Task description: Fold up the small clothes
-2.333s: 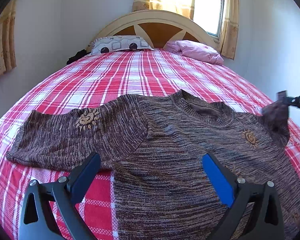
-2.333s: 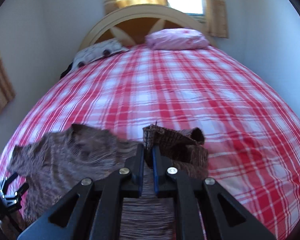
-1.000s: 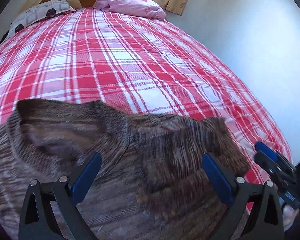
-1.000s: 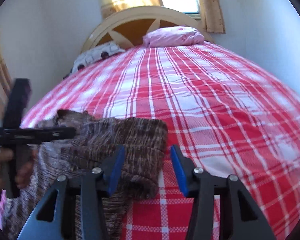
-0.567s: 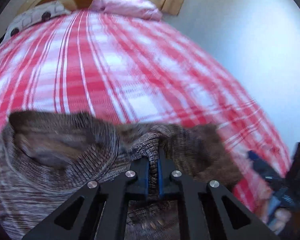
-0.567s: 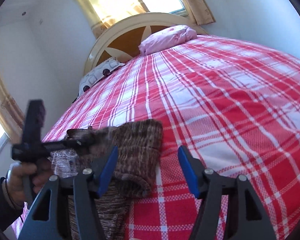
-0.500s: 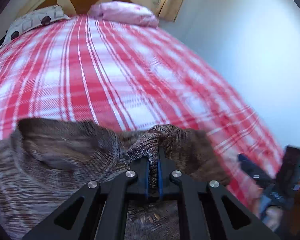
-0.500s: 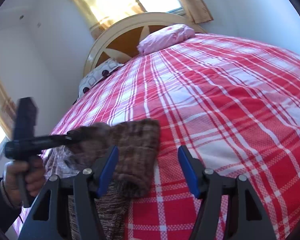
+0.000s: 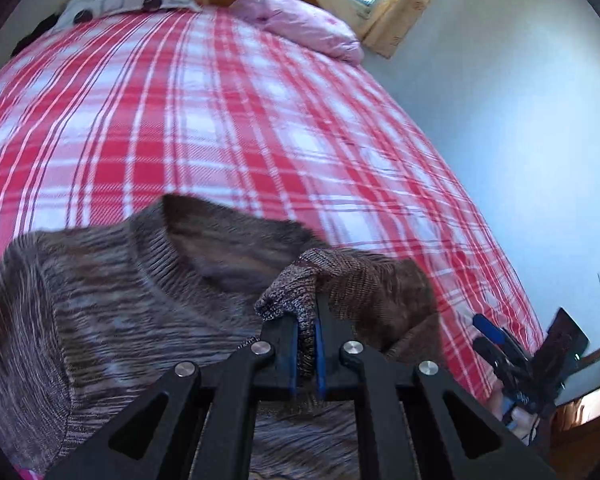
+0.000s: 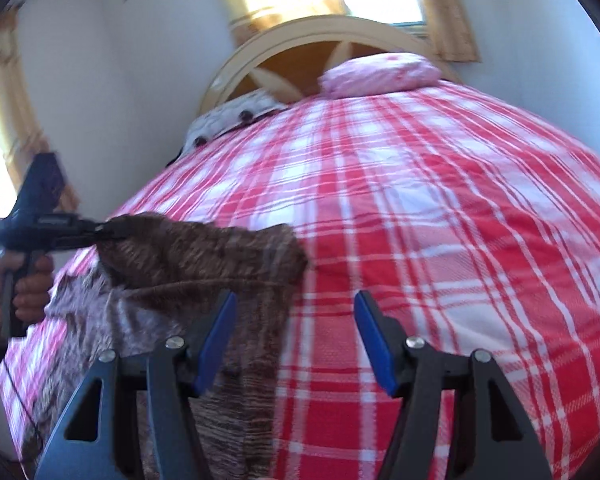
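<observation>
Only L view: left hand-held gripper [image 9: 307, 334] pinching sweater [image 9: 100, 300] sleeve; right hand-held gripper [image 10: 294, 338] agape.

Brown-and-grey marled knit sweater [image 9: 100, 312] lies spread on the bed, neckline up toward the headboard. Ribbed round collar [image 9: 156, 276] open, inner back panel showing. One sleeve [image 9: 364, 292] folded inward over the chest; its cuff [image 9: 296, 300] bunched and raised off the body (a pinched ridge of knit). From the right wrist view the raised sleeve [image 10: 204, 252] stretches taut, torso fabric rumpled beneath it.
</observation>
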A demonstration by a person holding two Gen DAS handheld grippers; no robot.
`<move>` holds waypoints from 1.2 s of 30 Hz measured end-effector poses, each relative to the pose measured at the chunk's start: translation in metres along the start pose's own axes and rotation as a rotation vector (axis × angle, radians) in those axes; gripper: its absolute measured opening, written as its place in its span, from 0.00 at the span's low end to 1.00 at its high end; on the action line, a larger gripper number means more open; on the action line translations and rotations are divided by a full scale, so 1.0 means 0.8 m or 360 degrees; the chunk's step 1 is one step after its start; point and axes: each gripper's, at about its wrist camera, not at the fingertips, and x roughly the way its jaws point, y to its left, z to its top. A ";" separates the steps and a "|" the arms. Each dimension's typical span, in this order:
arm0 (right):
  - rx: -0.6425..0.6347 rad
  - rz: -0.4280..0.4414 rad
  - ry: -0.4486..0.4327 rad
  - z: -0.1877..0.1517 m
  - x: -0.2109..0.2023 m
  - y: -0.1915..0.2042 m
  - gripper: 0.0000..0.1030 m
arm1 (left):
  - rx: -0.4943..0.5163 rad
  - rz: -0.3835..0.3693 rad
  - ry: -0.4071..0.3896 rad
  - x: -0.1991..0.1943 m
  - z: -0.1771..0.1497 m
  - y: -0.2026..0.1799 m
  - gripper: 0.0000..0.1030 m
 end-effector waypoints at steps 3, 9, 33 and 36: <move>-0.0182 -0.0052 0.0091 0.002 0.017 0.030 0.57 | -0.0040 0.0028 0.0036 0.018 -0.003 0.014 0.06; -0.0489 0.0009 0.0212 -0.010 0.034 0.086 0.54 | -0.0145 0.0023 0.0055 0.047 0.000 0.033 0.06; -0.0715 -0.0224 0.0419 -0.051 0.030 0.089 0.53 | -0.0219 0.0069 0.0104 0.039 -0.006 0.061 0.12; -0.0666 -0.0251 0.0349 -0.046 0.016 0.084 0.77 | -0.0061 0.0245 0.0037 0.004 -0.021 0.056 0.34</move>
